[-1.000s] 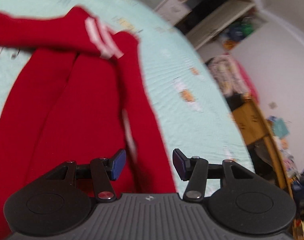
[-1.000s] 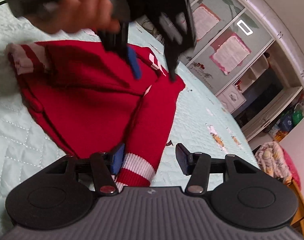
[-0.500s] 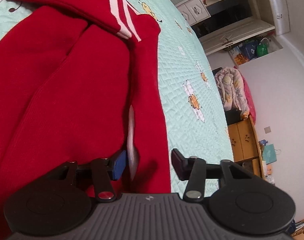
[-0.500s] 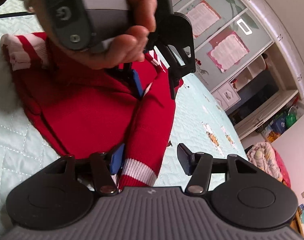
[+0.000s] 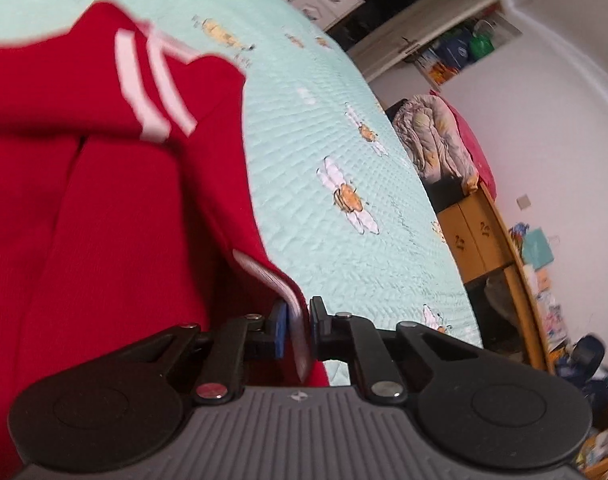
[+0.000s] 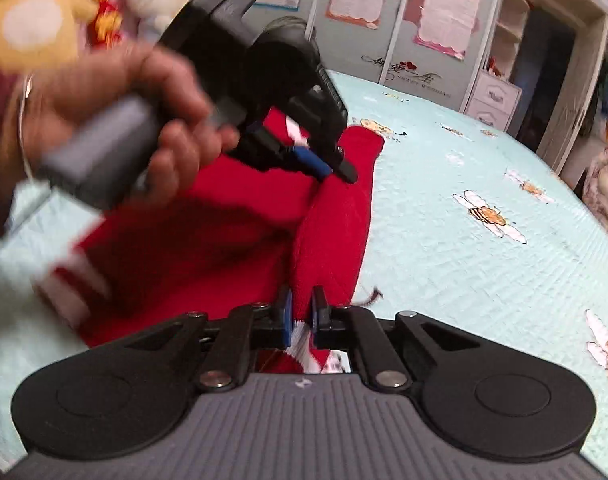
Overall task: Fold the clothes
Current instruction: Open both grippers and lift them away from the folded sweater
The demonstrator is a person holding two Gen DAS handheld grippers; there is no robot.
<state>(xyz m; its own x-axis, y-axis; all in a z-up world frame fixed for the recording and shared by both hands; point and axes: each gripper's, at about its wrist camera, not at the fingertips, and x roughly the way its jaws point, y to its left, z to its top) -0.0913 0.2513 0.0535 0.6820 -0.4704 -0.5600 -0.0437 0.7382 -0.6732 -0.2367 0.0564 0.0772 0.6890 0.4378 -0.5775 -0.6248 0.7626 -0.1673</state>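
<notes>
On the quilt point(image 5: 304, 140), sweater point(image 5: 103, 220): my left gripper point(image 5: 295, 326) and right gripper point(image 6: 301, 314) both pinch thin edges; a hard pull could slip them.

Little can be read in either view. In the right wrist view, a wall decal point(image 6: 407, 73) on the grey-blue wardrobe door point(image 6: 356, 46) shows dark Chinese characters with small red hearts and a line of tiny lettering below (too blurred to make out). Two pink-edged paper sheets point(image 6: 448, 16) hang on the same doors, their print illegible. The gripper body point(image 6: 299, 382) bears a small emblem, not a readable word; the same mark appears in the left wrist view.
</notes>
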